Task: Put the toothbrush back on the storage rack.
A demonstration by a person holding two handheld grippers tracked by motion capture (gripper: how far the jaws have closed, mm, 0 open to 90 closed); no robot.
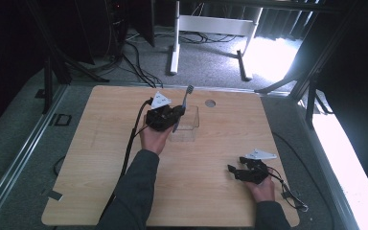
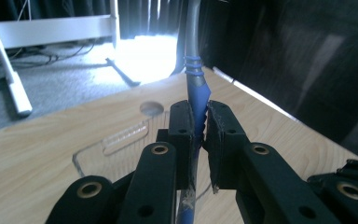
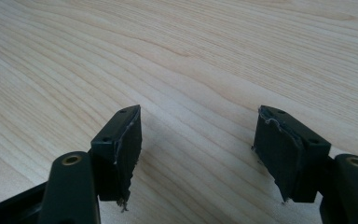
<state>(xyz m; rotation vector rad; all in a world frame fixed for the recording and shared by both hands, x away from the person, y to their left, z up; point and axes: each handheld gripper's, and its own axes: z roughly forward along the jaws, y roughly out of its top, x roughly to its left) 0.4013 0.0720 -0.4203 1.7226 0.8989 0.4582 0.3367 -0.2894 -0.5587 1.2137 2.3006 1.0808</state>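
Observation:
My left gripper (image 1: pixel 172 116) is shut on a toothbrush (image 1: pixel 184 106) with a blue and grey handle, held nearly upright over a clear plastic box (image 1: pixel 192 125) near the table's middle back. In the left gripper view the handle (image 2: pixel 196 88) is pinched between the jaws (image 2: pixel 199 126), and the box's rim (image 2: pixel 121 140) lies just beyond them. The brush head points up and away. My right gripper (image 1: pixel 235 172) rests low at the table's front right, open, with only bare wood between its jaws (image 3: pixel 196 140).
The wooden table (image 1: pixel 100 158) has a round cable hole (image 1: pixel 210 103) behind the box. A black cable (image 1: pixel 130 143) trails from the left gripper toward the front edge. Beyond the table stand a white desk frame (image 1: pixel 211 28) and floor cables.

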